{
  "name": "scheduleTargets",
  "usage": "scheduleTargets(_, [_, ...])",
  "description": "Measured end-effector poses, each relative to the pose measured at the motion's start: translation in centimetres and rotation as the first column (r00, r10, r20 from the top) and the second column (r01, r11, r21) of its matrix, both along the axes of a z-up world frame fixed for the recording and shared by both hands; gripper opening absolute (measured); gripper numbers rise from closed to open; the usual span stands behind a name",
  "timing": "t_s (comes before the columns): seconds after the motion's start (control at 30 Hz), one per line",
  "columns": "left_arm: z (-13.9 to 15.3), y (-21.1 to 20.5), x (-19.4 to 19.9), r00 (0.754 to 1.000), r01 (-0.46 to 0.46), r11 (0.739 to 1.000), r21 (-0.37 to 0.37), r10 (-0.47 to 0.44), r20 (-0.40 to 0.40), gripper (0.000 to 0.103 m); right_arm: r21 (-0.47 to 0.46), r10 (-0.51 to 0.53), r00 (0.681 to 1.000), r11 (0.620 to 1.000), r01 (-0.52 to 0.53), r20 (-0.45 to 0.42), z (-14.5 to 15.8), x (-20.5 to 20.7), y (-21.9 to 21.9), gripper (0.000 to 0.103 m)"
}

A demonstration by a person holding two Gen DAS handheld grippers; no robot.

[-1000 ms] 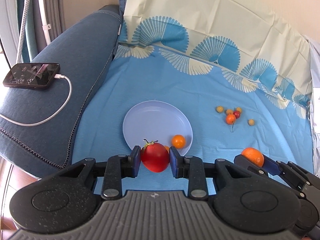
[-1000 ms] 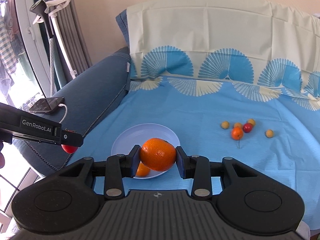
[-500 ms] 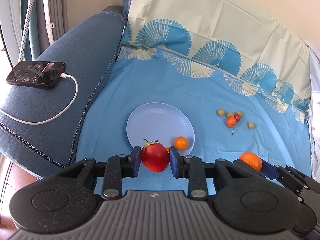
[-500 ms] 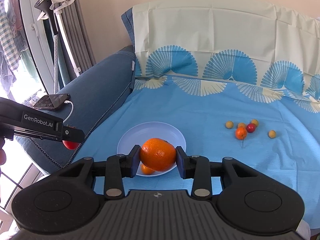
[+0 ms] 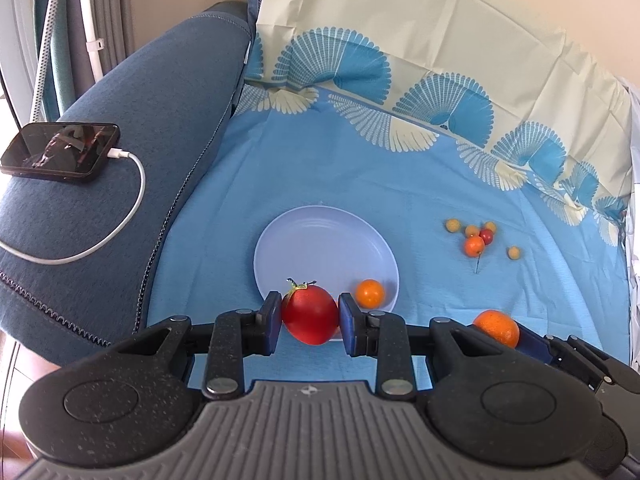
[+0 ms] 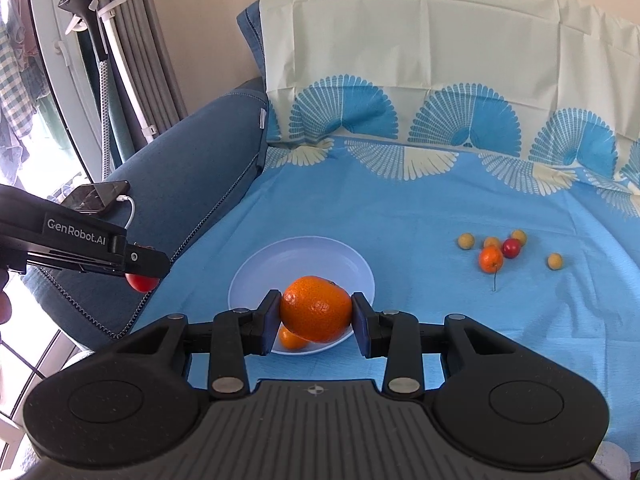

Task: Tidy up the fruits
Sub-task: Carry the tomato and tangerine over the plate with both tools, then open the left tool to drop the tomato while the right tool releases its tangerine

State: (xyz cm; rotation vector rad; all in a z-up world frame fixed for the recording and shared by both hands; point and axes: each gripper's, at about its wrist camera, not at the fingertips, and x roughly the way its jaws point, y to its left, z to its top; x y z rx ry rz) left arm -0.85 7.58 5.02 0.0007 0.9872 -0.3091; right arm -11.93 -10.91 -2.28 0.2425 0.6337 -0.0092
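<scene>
At the far left, one phone (image 5: 60, 152) lies on the blue sofa arm (image 5: 132, 184) with one white cable (image 5: 120, 216) plugged into it. Next comes the blue patterned sheet (image 5: 320, 184) spread over the sofa seat, and on it one pale blue plate (image 5: 326, 248). The left gripper (image 5: 309, 316) hangs over the plate's near rim, its two fingers (image 5: 271, 322) pinching one red tomato (image 5: 310, 314) with its green stem up. One small orange fruit (image 5: 370, 293) sits inside the plate near its right edge. Further right, the right gripper (image 6: 316, 314) pinches one large orange (image 6: 316, 308) between its two fingers (image 6: 362, 328), held above the plate's near side; from its own camera the small orange fruit shows just beneath it. On the sheet, well apart from the plate to the right, lie six small fruits: one orange one with a stem (image 5: 475, 245), one red one (image 5: 487, 235), and four yellowish ones (image 5: 453, 225), four of the six clustered, two a little off to either side.
</scene>
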Motion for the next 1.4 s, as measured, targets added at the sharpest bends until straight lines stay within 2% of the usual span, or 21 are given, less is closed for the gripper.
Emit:
scheduleTargets(0.43, [-2.9, -1.9, 5.0, 0.999, -0.002, 0.999, 0.036, 0.004, -0.043, 0.034, 0.001, 0.021, 0.999, 1.000, -0.021, -0.034, -2.0, 4.8, -0.3, 0.039])
scheduleTargets(1.03, [-10.5, -5.0, 11.7, 0.993, 0.043, 0.984, 0.172, -0.023, -0.116, 0.033, -0.034, 0.084, 0.987, 0.995, -0.089, -0.139, -8.1, 13.0, -0.1, 0.039])
scheduleTargets(1.3, [-13.0, -5.5, 13.2, 0.988, 0.062, 0.978, 0.200, -0.031, -0.154, 0.034, -0.065, 0.109, 0.980, 0.990, -0.122, -0.169, -10.2, 15.1, 0.3, 0.039])
scheduleTargets(1.37, [-13.2, -5.7, 13.4, 0.987, 0.069, 0.978, 0.198, -0.039, -0.153, 0.049, -0.075, 0.114, 0.978, 0.989, -0.128, -0.174, -10.6, 15.4, 0.4, 0.039])
scheduleTargets(1.4, [-13.1, -5.7, 13.3, 0.988, 0.069, 0.978, 0.196, -0.040, -0.147, 0.076, -0.080, 0.118, 0.977, 0.988, -0.133, -0.176, -10.8, 15.5, 0.4, 0.040])
